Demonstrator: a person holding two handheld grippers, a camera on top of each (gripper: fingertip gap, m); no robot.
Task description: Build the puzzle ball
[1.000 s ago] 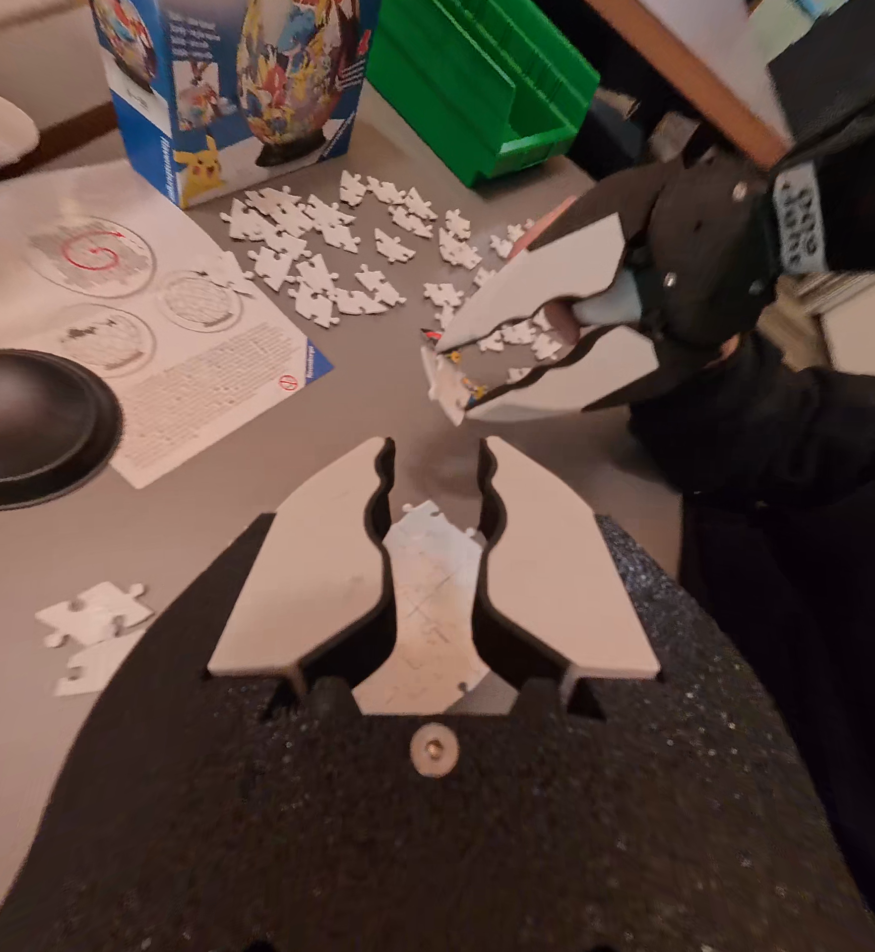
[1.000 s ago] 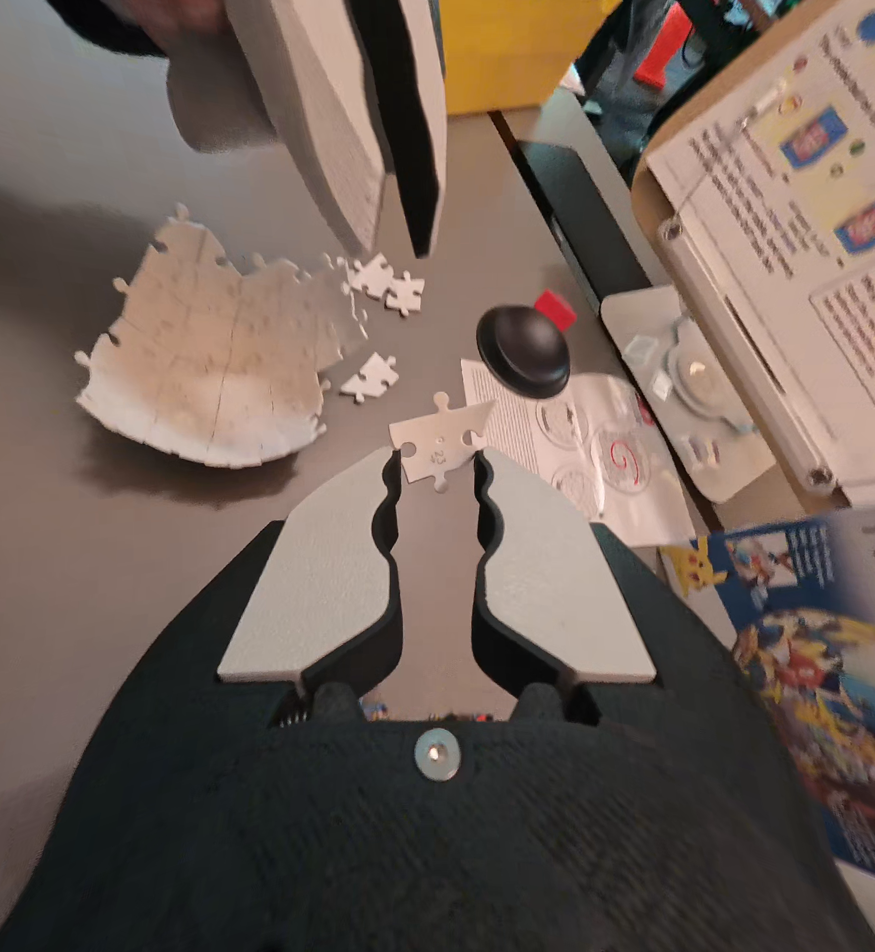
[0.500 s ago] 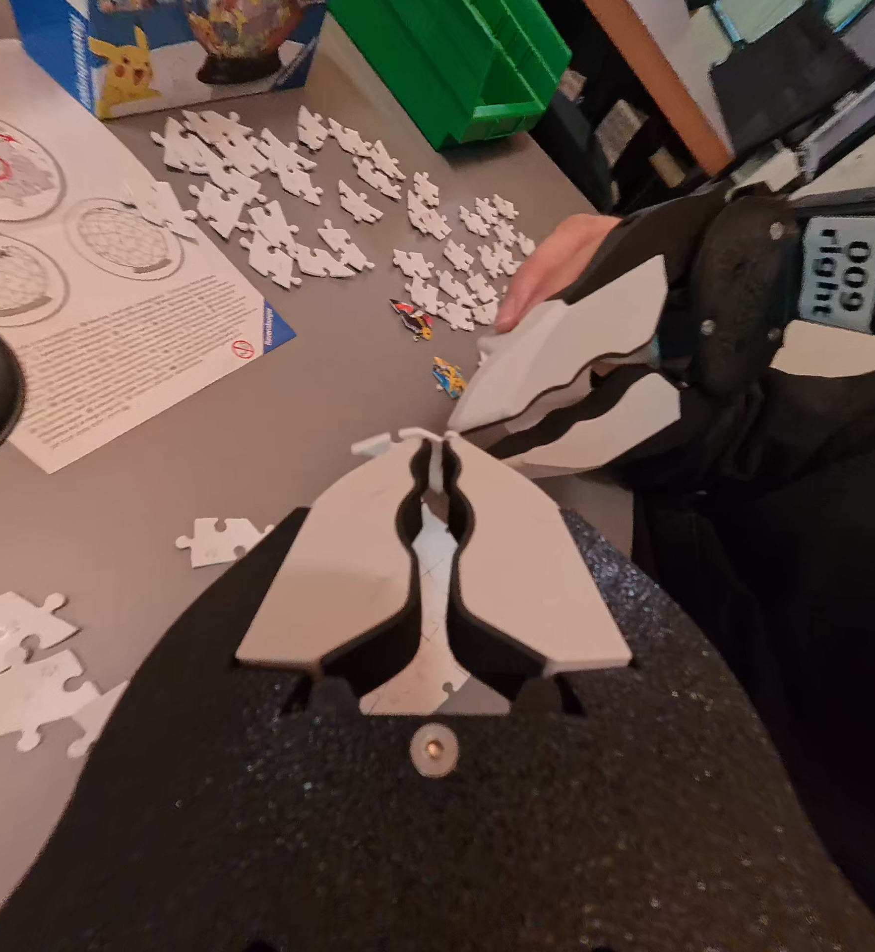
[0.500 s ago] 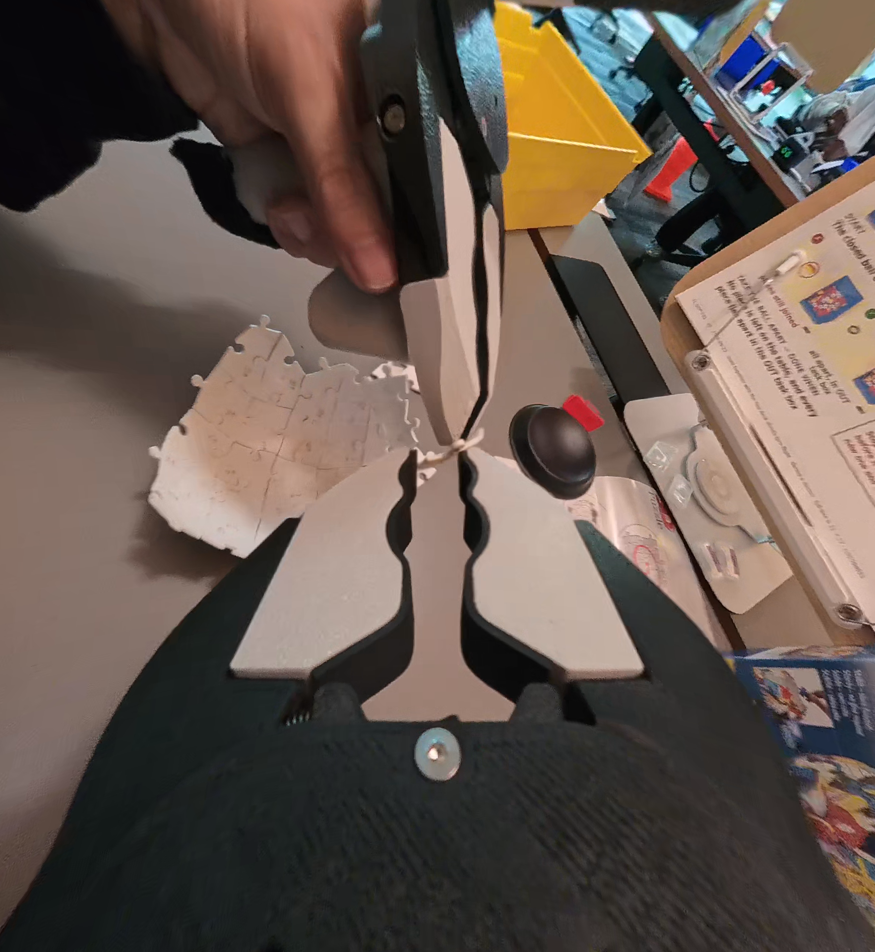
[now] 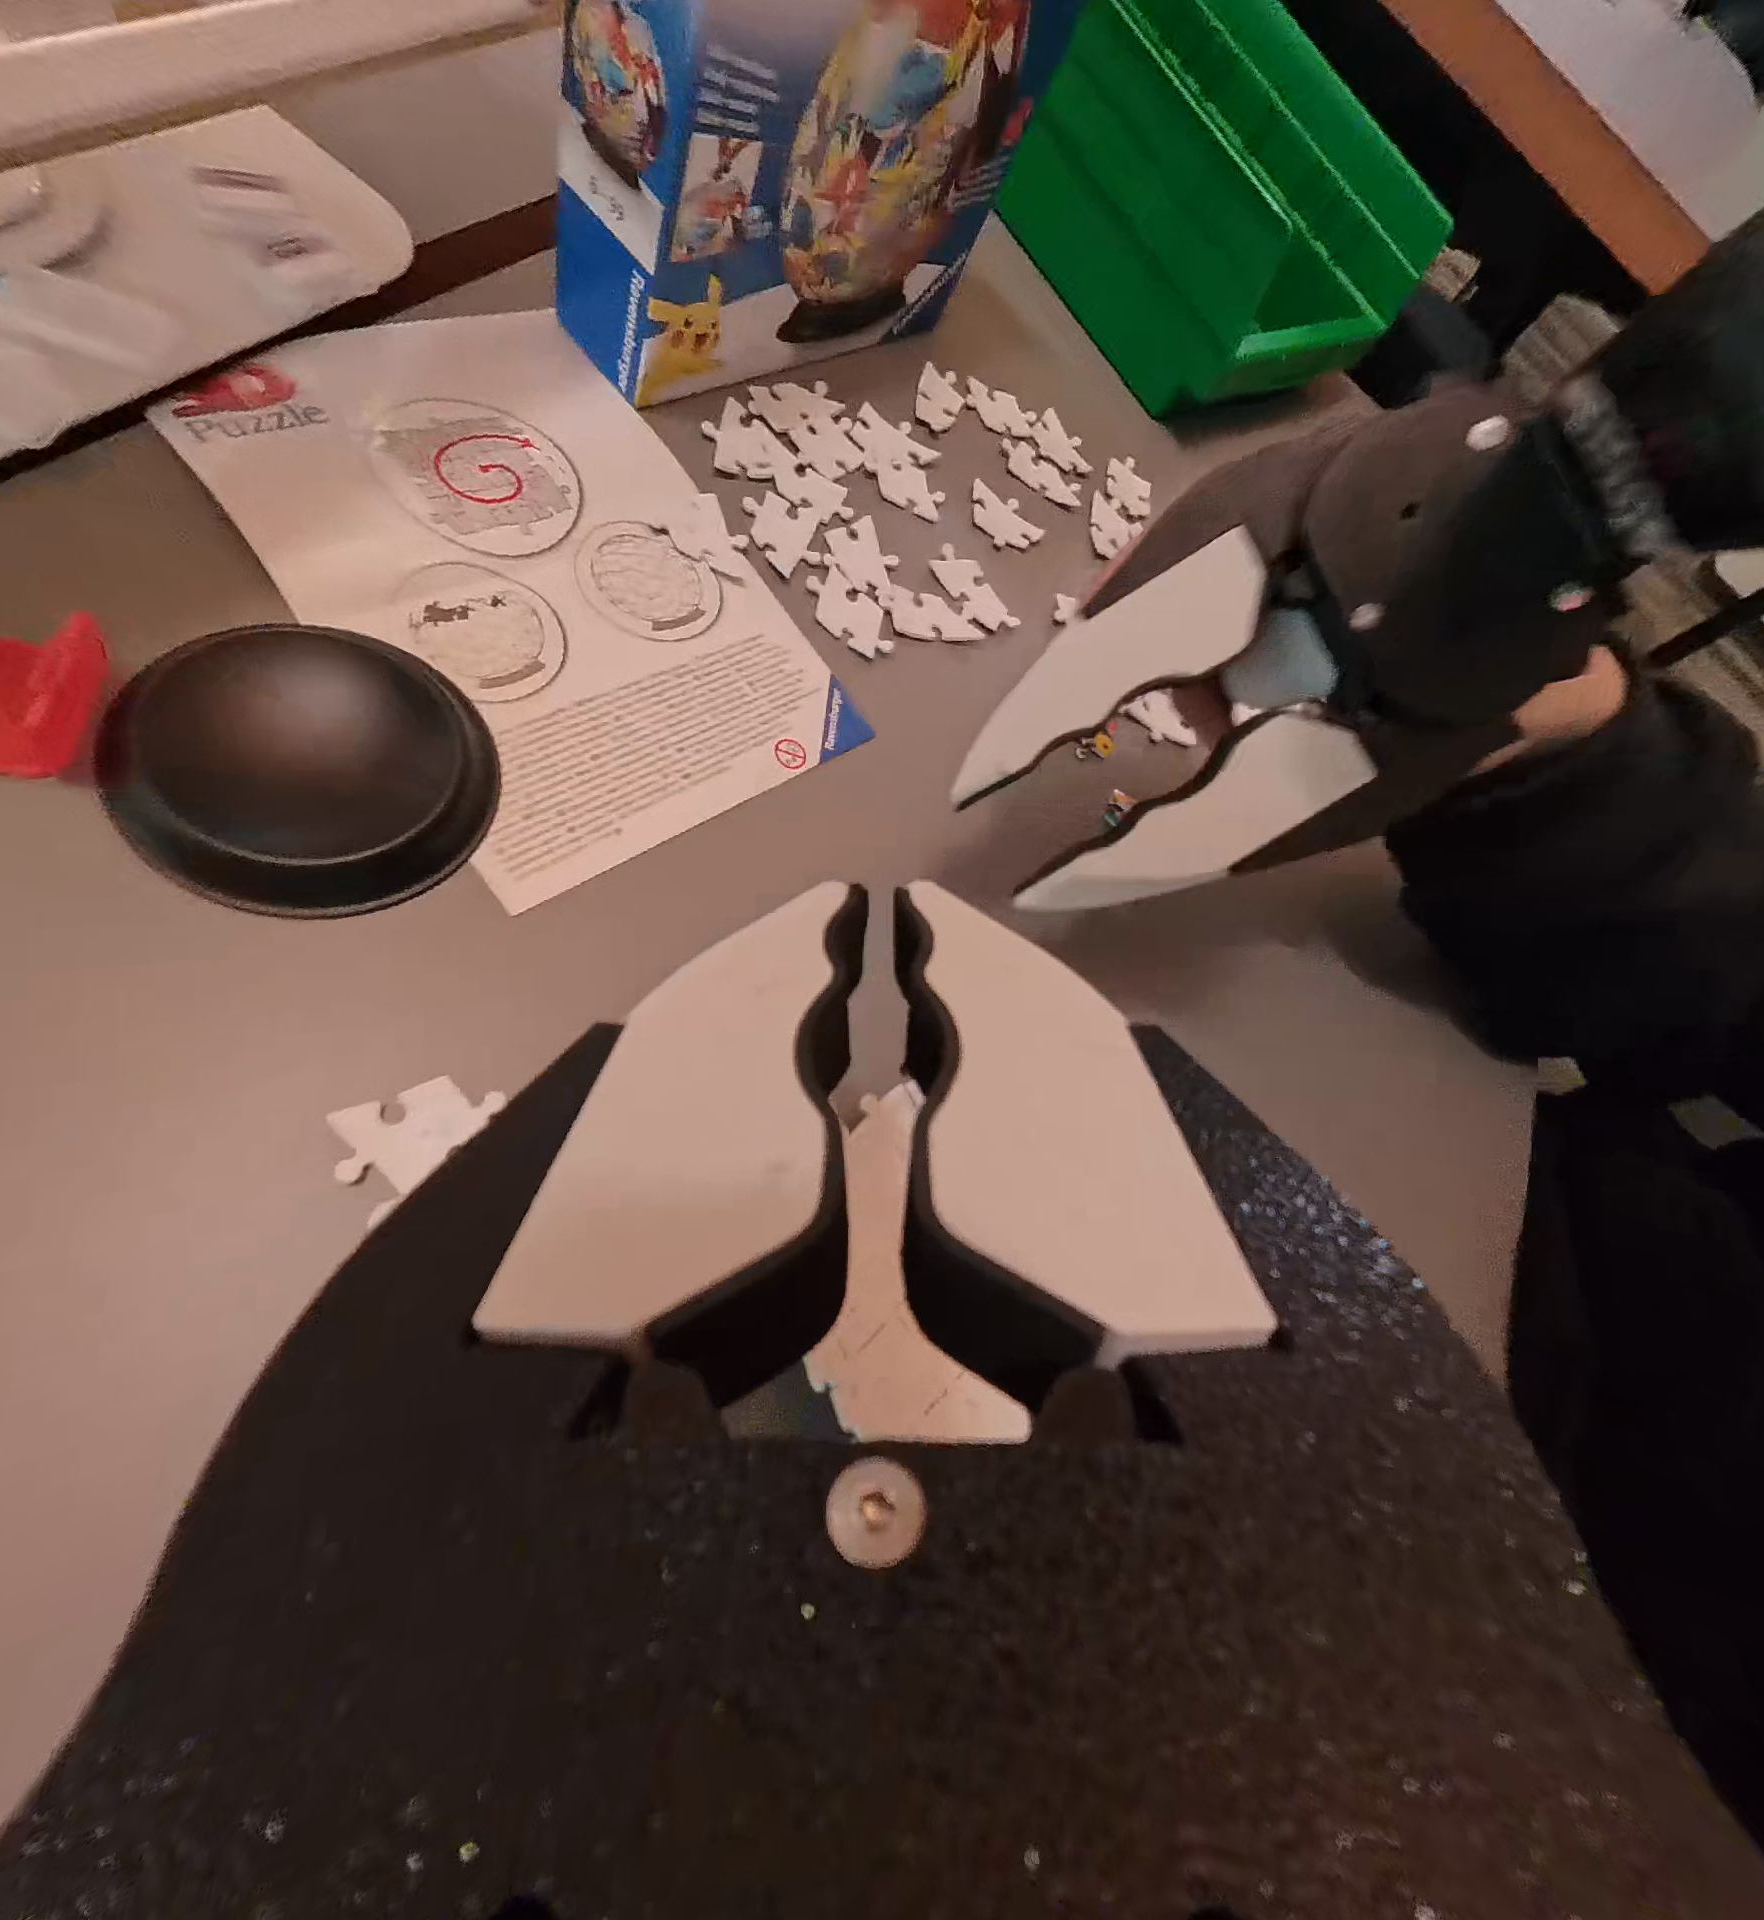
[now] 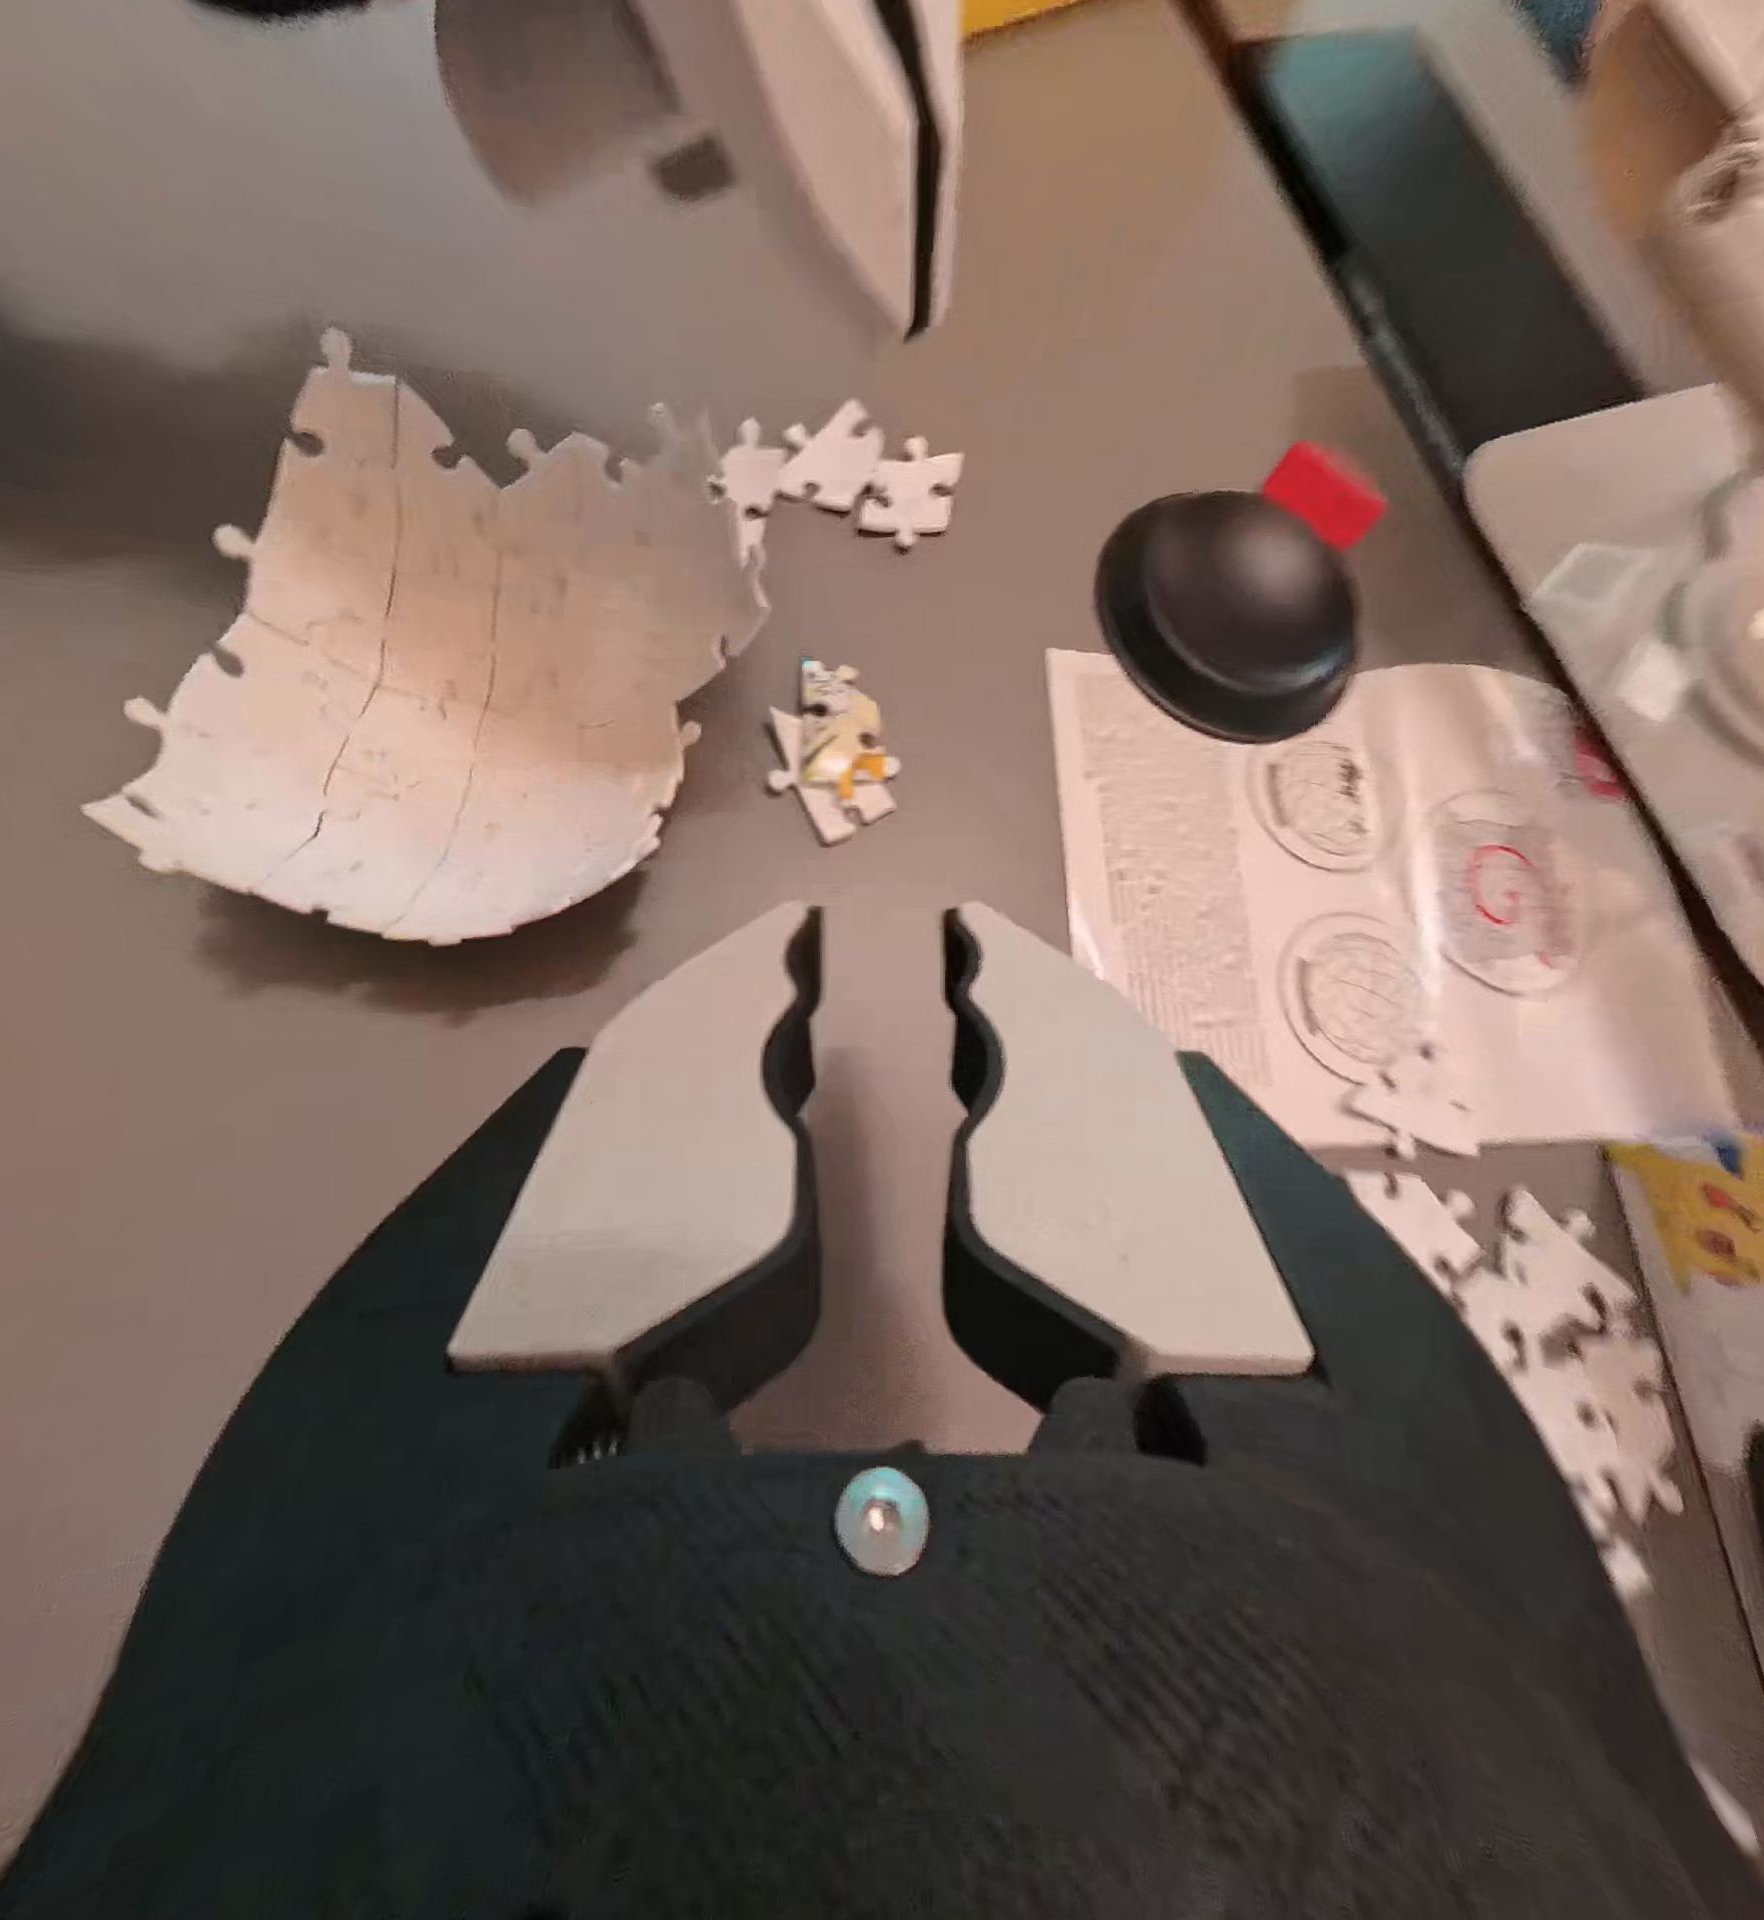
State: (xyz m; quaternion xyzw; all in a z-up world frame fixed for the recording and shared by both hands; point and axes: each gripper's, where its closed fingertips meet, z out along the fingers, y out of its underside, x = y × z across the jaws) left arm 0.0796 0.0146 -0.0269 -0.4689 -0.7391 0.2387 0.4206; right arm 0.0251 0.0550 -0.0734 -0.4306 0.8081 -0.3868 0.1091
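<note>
On the grey table (image 5: 78, 1039), going L to R in the left wrist view: a red block (image 5: 21, 696) sat at 9 o'clock, touching or just beside the black dome stand (image 5: 286, 769). The instruction sheet (image 5: 566, 623) lay next, w/ the stand's rim overlapping its lower edge. The puzzle box (image 5: 753, 187) stood upright at 12. A spread of loose pieces (image 5: 857, 499), white side up, lay below it toward 1, and a green bin (image 5: 1221, 187) was at 1–2. The left gripper (image 5: 880, 904) had its tongs nearly pressed together, only a slim gap at the tips and nothing seen pinched. Through that gap, under the tool, part of the puzzle ball (image 5: 888, 1299) showed. One white piece (image 5: 410, 1127) lay at 8 of the tips. In the right wrist view the ball was a curved, half-built shell lying hollow side up at 10 o'clock, apart from both tools. A colour-printed piece (image 6: 836, 738) lay just R of it, at 12 of the tips, and a few more white pieces (image 6: 836, 468) lay near its upper rim. The right gripper (image 6: 880, 925) had its tongs spread and empty above bare table.
</note>
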